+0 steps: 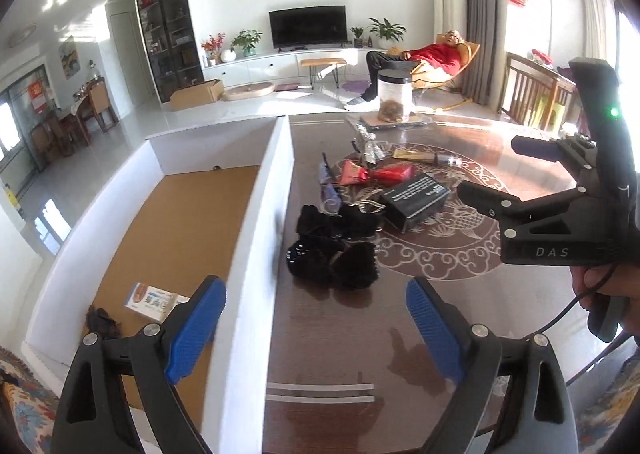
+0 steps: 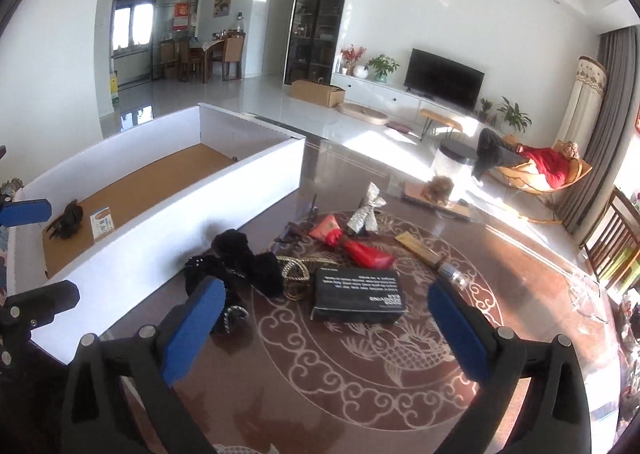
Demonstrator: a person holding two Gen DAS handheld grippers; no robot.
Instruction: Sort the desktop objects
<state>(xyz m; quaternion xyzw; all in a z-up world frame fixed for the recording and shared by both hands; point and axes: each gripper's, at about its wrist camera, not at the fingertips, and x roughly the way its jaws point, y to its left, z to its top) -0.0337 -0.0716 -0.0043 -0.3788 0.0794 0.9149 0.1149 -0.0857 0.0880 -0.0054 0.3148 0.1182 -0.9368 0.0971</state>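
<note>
White box point(image 2: 168, 189), small carton point(image 2: 102, 223), dark clip point(image 2: 66, 219) inside

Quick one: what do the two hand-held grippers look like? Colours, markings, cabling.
Both match: black plastic frames with silver rivets and ribbed blue finger pads. The right hand-held gripper, seen from the left wrist view, carries "DAS" lettering, a green LED and a thin black cable by the holder's hand.

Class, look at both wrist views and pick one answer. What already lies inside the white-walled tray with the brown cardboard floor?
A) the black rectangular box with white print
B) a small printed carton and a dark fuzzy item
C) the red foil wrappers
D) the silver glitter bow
B: the small printed carton and the dark fuzzy item lie on the floor of the white-walled tray, while the other things lie out on the patterned brown table.
</note>
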